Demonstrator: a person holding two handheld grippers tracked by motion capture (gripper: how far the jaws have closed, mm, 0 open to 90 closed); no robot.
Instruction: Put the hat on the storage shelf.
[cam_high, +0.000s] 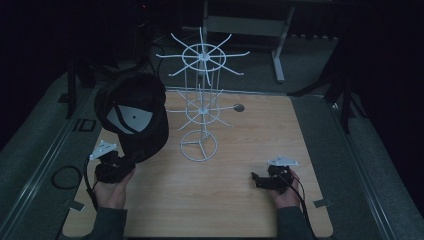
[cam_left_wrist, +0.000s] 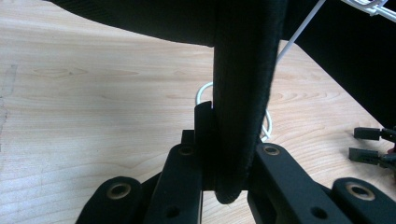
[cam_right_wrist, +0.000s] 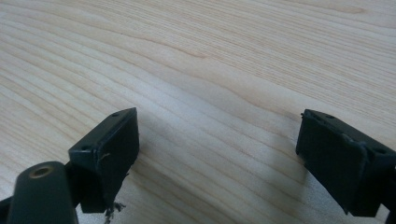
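Fingers of left gripper (cam_high: 131, 161) clamped on brim edge of black cap (cam_high: 135, 117); in the left gripper view, brim (cam_left_wrist: 243, 93) pinched upright between the two black fingers (cam_left_wrist: 184, 179), fabric edge poking out below them. Cap held up off the bench (cam_high: 240, 150), crown tilted toward the high camera, grey lining and button visible inside. Left hand (cam_high: 111, 187) at the near left edge of the bench, grey plate on top of the gripper.

Fingers of right gripper (cam_right_wrist: 217, 154) wide apart, nothing between them, bare wood grain beneath; frayed thread on the left pad (cam_right_wrist: 109, 158). Right gripper low over the bench at near right, well apart from the cap.

White wire rack (cam_high: 200, 100) upright at bench centre, ring base, two tiers of spokes, just beside the cap on its right. Round hole (cam_high: 239, 107) in the bench behind the rack.
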